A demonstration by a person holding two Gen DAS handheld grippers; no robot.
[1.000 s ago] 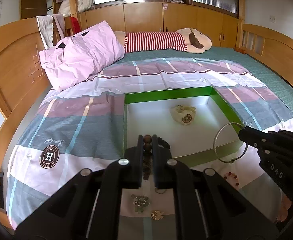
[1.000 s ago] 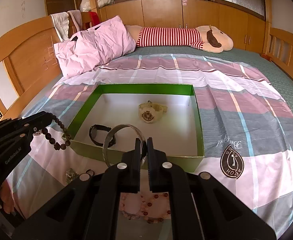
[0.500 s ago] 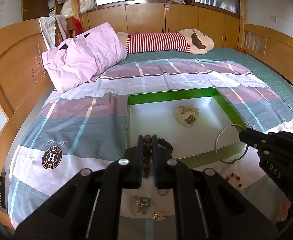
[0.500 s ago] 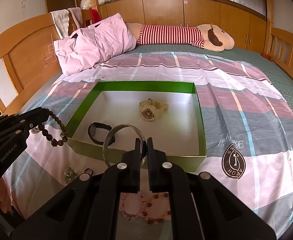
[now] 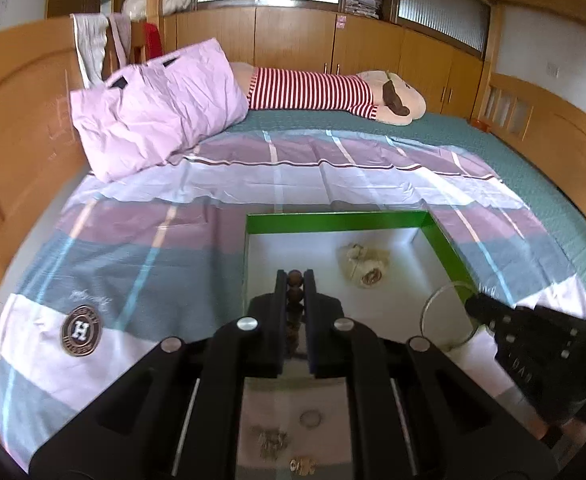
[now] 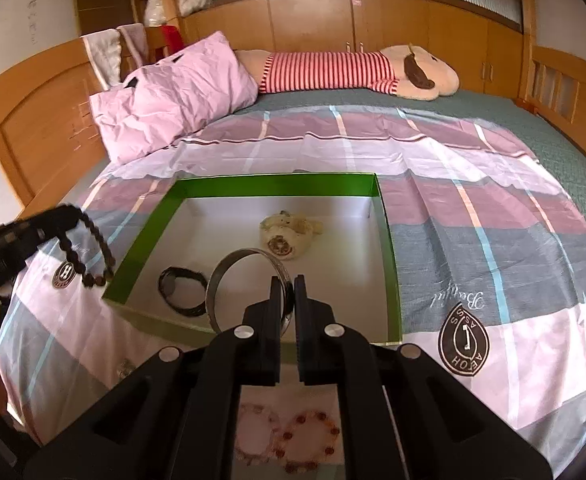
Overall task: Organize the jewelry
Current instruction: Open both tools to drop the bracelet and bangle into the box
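Silver bangle (image 6: 249, 280) between right tongs (image 6: 288, 286)

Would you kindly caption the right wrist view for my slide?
Right claw carries a silver bangle over the green box; left claw dangles dark beads.

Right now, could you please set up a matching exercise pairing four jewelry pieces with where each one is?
Things:
1. silver bangle
2. dark bead bracelet
3. cream watch
4. black watch

Places:
A. lying in the green box, near its front left corner
B. held in the right gripper
C. lying in the box, towards its back wall
D. hanging from the left gripper

Pairs: 1-B, 2-D, 3-C, 4-A
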